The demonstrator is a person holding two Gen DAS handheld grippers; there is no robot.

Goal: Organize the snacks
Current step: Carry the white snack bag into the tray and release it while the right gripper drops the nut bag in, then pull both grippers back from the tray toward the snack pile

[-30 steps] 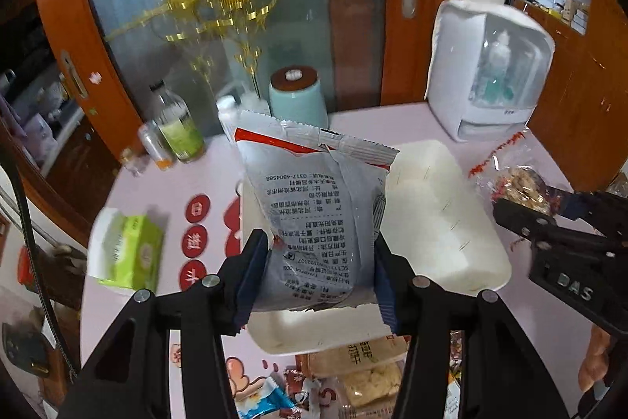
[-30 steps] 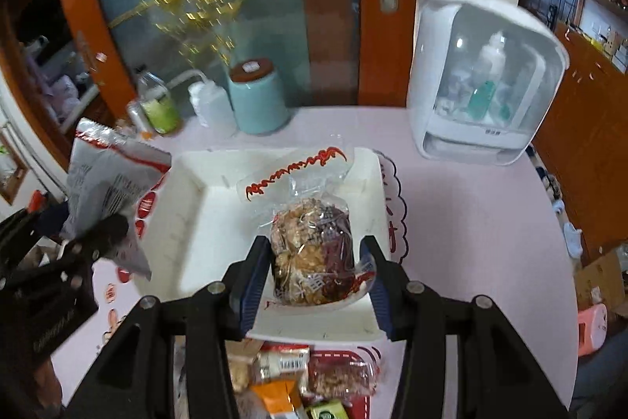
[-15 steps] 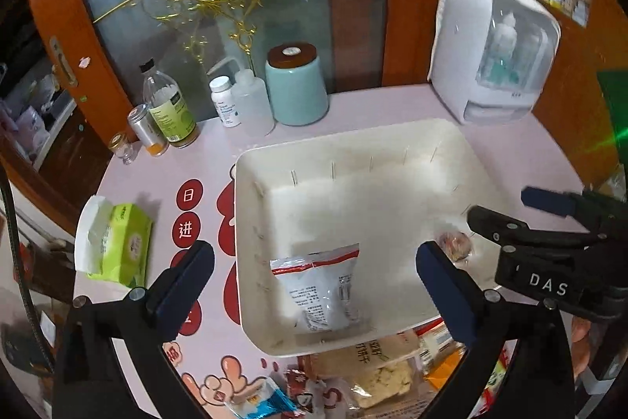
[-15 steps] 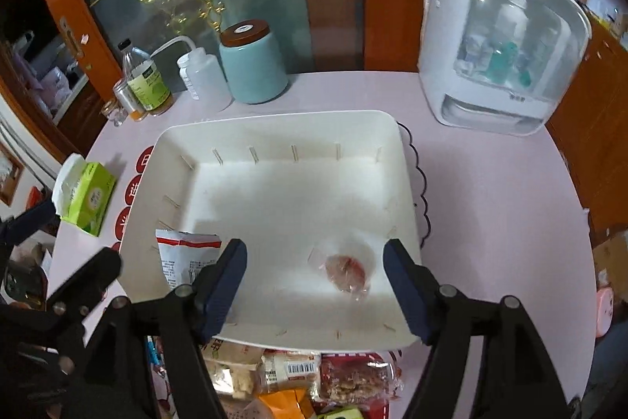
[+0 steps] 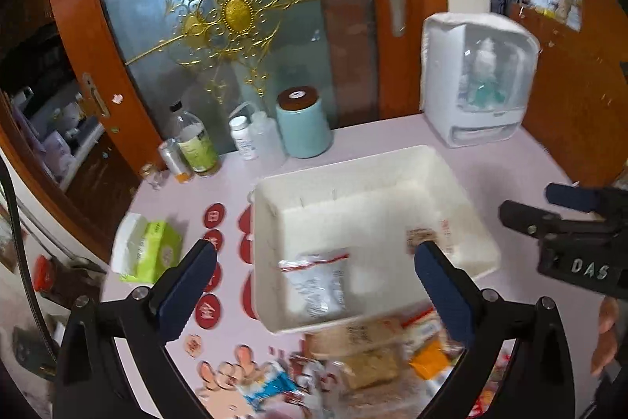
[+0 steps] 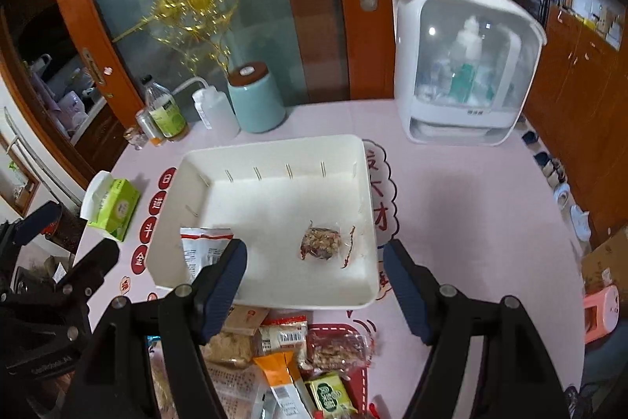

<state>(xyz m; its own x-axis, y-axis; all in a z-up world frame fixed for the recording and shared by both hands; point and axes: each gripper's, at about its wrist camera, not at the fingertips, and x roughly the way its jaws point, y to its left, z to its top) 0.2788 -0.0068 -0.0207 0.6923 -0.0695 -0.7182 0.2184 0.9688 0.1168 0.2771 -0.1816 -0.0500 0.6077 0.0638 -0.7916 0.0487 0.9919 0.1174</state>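
The white bin point(image 6: 271, 285) sits mid-frame in the right wrist view, and two snacks already lie on its floor: a white packet with a red band point(image 6: 202, 250) at the lower left, and a clear bag of nut mix point(image 6: 322, 242) to its right, near the bin's right wall. The two are well apart. Below the bin's near rim, at the bottom of the frame, waits the loose pile of snacks point(image 6: 286, 348), among them an orange pouch point(image 6: 280, 372) and a green packet point(image 6: 327, 395).

The right gripper point(image 6: 314, 281) is spread wide and carries nothing; the left gripper point(image 5: 314, 281) is likewise released and empty, its view blurred.

The step in hand looks like fetching the next snack. To do it well, each claw should drop onto one packet at the pile's top, pinch across its flat middle rather than a slippery edge seal, and lift clear of the rim before letting go over bare floor toward the bin's upper half.
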